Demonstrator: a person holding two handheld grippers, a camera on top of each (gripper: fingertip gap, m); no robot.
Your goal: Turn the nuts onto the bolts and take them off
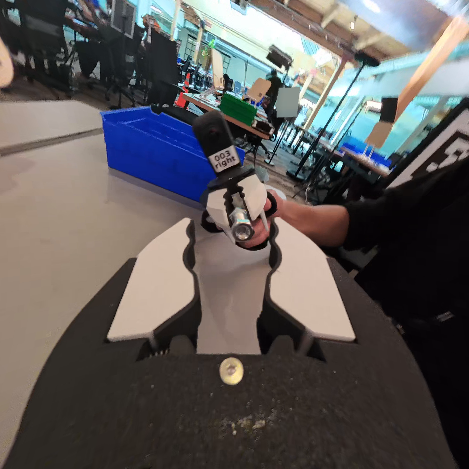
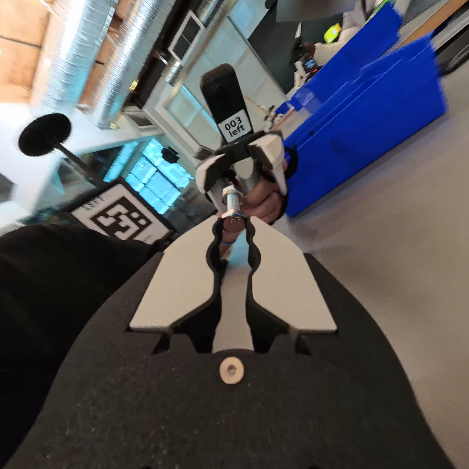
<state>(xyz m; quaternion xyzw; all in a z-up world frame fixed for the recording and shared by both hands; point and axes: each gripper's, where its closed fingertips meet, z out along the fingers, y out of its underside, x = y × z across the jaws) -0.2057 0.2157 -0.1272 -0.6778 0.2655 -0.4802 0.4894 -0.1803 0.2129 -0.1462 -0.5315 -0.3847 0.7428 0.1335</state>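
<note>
Grey table (image 1: pixel 63 228) bears a blue bin (image 1: pixel 152 152); right jaws grip a bolt (image 2: pixel 233 223), left jaws apart.

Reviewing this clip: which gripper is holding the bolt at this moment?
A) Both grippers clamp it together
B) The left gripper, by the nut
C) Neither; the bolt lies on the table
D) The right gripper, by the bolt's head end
D: the right gripper is closed on the head of the bolt, while the left gripper stands open and empty, short of the nut.
</note>
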